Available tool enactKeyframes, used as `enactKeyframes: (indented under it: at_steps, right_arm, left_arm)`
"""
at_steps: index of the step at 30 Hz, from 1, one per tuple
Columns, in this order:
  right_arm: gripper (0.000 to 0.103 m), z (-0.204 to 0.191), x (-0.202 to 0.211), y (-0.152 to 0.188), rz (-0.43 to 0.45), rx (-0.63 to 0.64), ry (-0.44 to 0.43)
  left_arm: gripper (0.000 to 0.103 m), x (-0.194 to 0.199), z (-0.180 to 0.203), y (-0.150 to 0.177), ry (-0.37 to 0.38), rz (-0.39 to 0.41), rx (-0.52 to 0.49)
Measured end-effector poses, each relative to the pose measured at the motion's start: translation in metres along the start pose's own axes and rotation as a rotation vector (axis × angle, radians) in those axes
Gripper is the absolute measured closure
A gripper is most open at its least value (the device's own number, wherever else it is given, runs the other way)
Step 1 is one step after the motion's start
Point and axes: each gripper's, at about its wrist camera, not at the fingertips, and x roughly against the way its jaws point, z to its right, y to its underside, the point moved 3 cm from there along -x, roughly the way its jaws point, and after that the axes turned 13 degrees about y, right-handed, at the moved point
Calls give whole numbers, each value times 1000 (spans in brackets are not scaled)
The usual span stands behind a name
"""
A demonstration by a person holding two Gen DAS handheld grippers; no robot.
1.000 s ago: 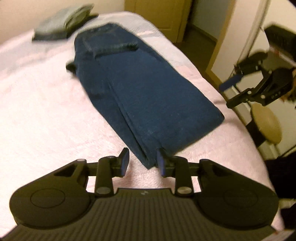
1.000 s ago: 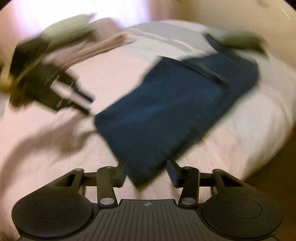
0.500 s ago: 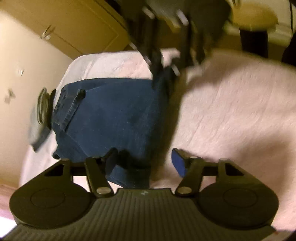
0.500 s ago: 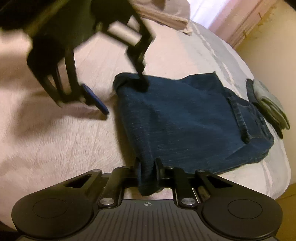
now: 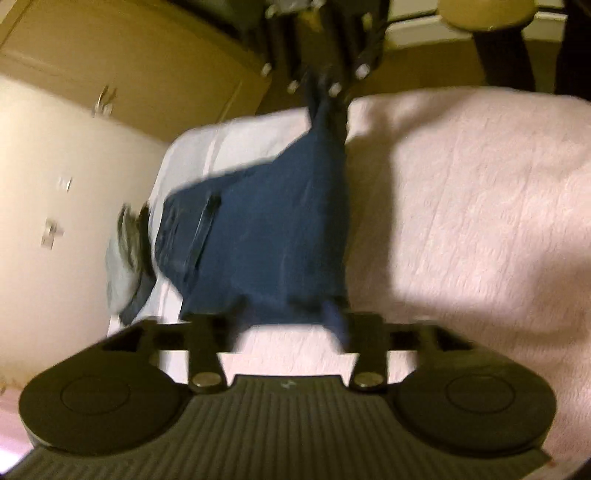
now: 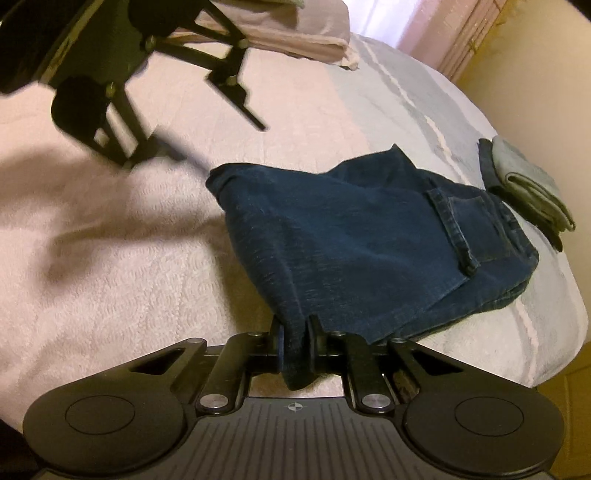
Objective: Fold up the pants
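Dark blue jeans [image 6: 362, 243] lie folded on the pink bed [image 6: 110, 266], waistband and back pocket to the right. My right gripper [image 6: 295, 343] is shut on the near corner of the leg end, and denim bunches between its fingers. In the blurred left wrist view the jeans [image 5: 273, 236] rise to a peak where the right gripper [image 5: 325, 85] holds them up. My left gripper [image 5: 280, 325] is open, its fingers spread wide just short of the near hem. From the right wrist the left gripper [image 6: 229, 147] hovers open, up and left of the far leg corner, clear of it.
A folded grey garment [image 6: 528, 184] lies by the waistband near the bed's edge and the wall. Folded pink bedding [image 6: 295, 33] sits at the far end. A round stool [image 5: 487, 14] and wooden doors [image 5: 129, 66] stand beyond the bed.
My right gripper has kept its hold and lifted its corner of the leg end. The left gripper, still open, has drawn back from the other corner.
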Motion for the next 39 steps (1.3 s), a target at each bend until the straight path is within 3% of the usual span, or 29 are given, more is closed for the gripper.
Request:
enactKeyframes:
  at_steps: [3,8,11,13,15,16,17,21,22,23,24,31,35,39]
  right_arm:
    - [95,6,3,-3,0,-17,-3]
    - [95,6,8,-8,15,-24,1]
    - [94,5,9,-6,31,-20,16]
    - [92,1,9,-1,47,6,25]
    - [67,-8,11,9,80,56,76]
    - [39,-12,11,12,97,76,123]
    - [27,-17,11,15,118,89,148]
    - [28,-33,0,16,207,195,189]
    - [39,-35,-5,17,222,225,212]
    - [71,-35,-10,17,225,250,233]
    - [83,-33,-15,16,207,266,249]
    - [92,-24,24,8,149,158,186]
    - [93,-41,75,4,126,127,73]
    - [93,-60,116,1,78,75,-90]
  left_arm:
    - [34,0,5,-8,6,11,-48]
    - [35,-13,5,-19,-9,0,-42]
    - [76,-30,-2,-22,-3,-54,-19]
    - [78,-30,-9,-23,28,-50,35]
    - [80,-24,-14,-23,39,-40,66]
    - [80,-22,-18,-24,47,-36,89]
    - [81,-19,-21,-24,49,-29,106]
    - [81,-12,-37,-24,80,-6,167]
    - [82,-11,-41,-23,87,-2,176]
    - [82,-9,-42,-24,91,-1,179]
    - [82,-8,-41,-25,93,-3,174]
    - [84,24,-31,-42,83,8,203]
    - [84,70,-4,-55,132,9,257]
    - [84,114,27,-66,231,-5,309]
